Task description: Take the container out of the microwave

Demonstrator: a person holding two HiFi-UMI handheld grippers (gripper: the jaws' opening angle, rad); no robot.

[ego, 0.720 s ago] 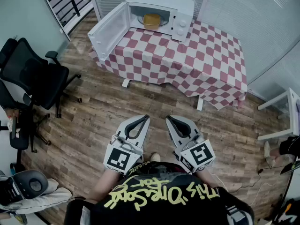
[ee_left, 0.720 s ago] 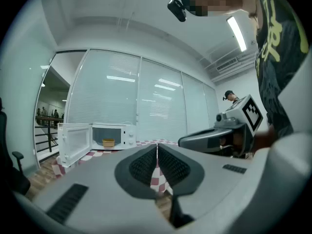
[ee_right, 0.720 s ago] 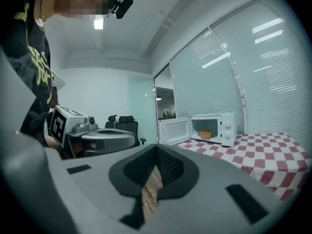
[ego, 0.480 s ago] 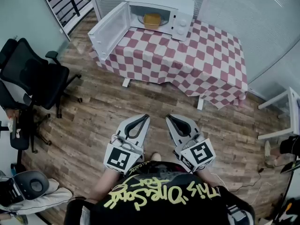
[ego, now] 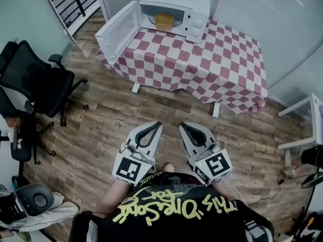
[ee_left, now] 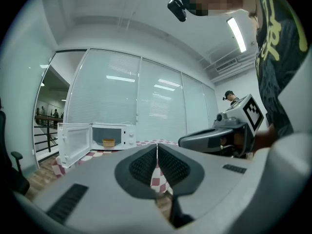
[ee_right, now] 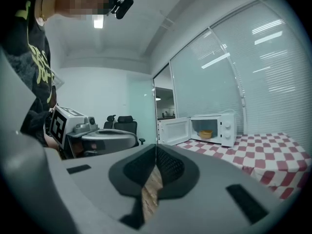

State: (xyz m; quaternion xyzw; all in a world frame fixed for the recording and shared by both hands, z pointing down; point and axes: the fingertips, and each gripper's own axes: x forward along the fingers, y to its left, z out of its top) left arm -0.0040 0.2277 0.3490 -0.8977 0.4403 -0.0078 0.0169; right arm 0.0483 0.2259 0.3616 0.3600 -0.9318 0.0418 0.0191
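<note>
Progress on the job is close to nil: the container (ego: 164,20), a yellow tub, sits inside the microwave (ego: 174,4) at the top centre of the head view, untouched. One thing is already in its favour: the door (ego: 118,33) hangs wide open to the left, so the cavity is free to reach into. The microwave stands on the upper left corner of the desk (ego: 217,67), which wears a red-and-white checked cloth.

Both claws are at the bottom centre of the frame, close in front of the person's body and well apart from the desk, with a stretch of wooden floor (ego: 101,130) between. The left claw (ego: 157,124) is pressed together, its pads meeting in a thin line with nothing between them. The right claw (ego: 183,126) is likewise pressed together and empty. Both point level toward the desk.

By my reading, every step is left to do: walking up to the desk, spreading a claw, reaching into the cavity, pinching the container by its rim or wall, and drawing it out. A black chair (ego: 38,82) stands at the left, clear of a straight walk.
</note>
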